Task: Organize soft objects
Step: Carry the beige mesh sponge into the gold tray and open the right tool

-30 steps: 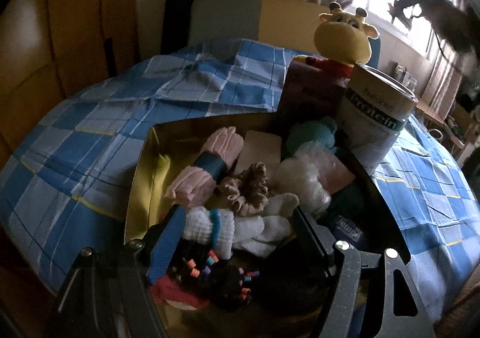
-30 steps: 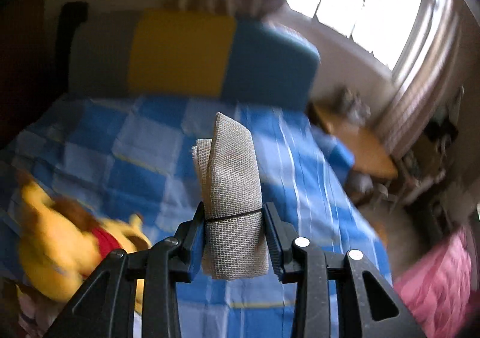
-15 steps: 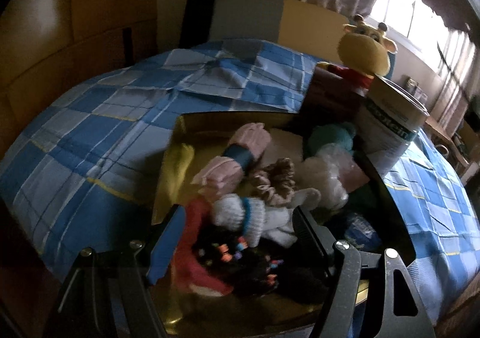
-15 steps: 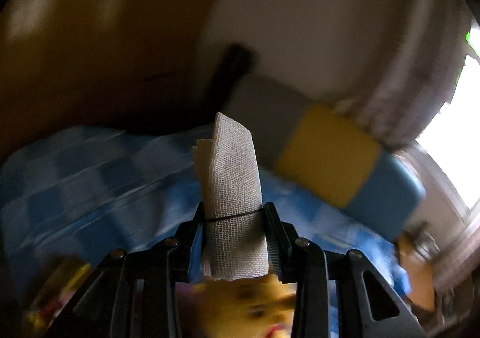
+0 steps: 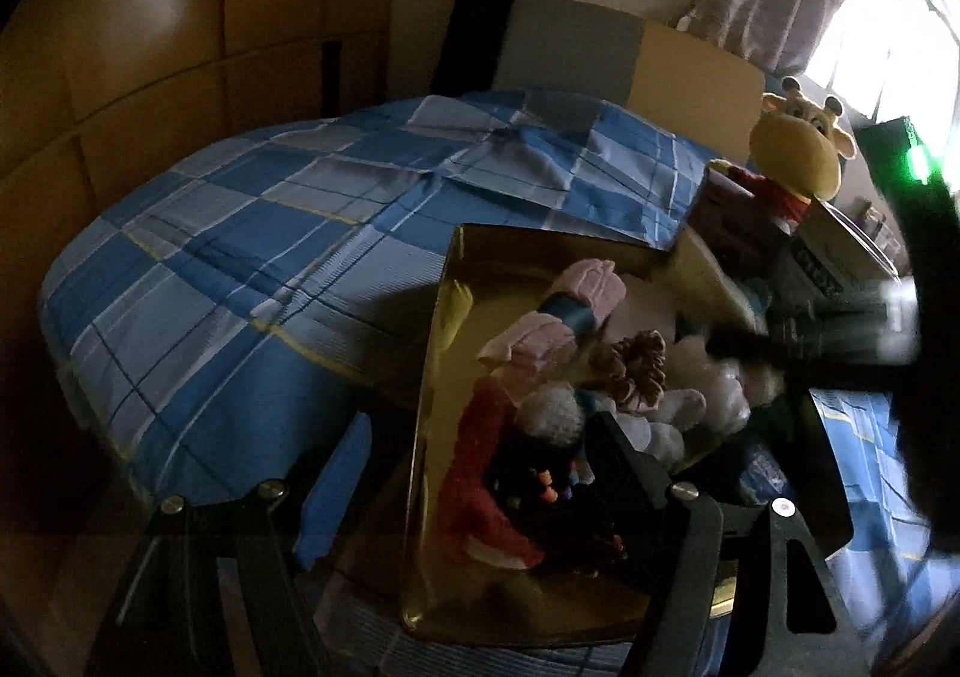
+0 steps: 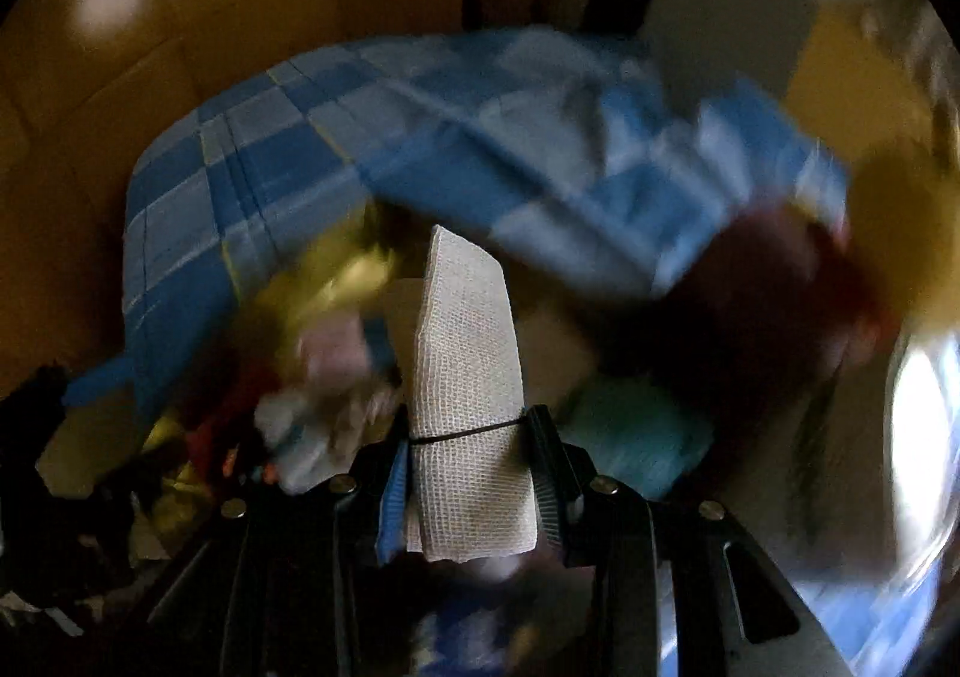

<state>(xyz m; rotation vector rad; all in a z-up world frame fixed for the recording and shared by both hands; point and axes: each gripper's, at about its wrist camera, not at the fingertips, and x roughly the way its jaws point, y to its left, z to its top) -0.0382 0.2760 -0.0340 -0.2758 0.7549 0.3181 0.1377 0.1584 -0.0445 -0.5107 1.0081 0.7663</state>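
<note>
Left gripper (image 5: 480,455) sat low in frame, jaws apart, nothing clamped between them; its left finger (image 5: 336,485) with the blue pad hung over the bed edge, right finger (image 5: 624,461) over the box contents. Gold box (image 5: 429,377) rested on the blue checked bedspread (image 5: 270,233), crammed with soft stuff: pink rolled cloth (image 5: 576,293) with a blue band, brown scrunchie (image 5: 636,365), white knit sock (image 5: 552,413), red fabric (image 5: 480,479), dark item with coloured dots (image 5: 552,491). Yellow giraffe plush (image 5: 798,161) sat behind the box, near the window. Blurred dark gripper (image 5: 828,341) reached in from the right over the box. Headboard (image 5: 630,53) grey and tan.
</note>
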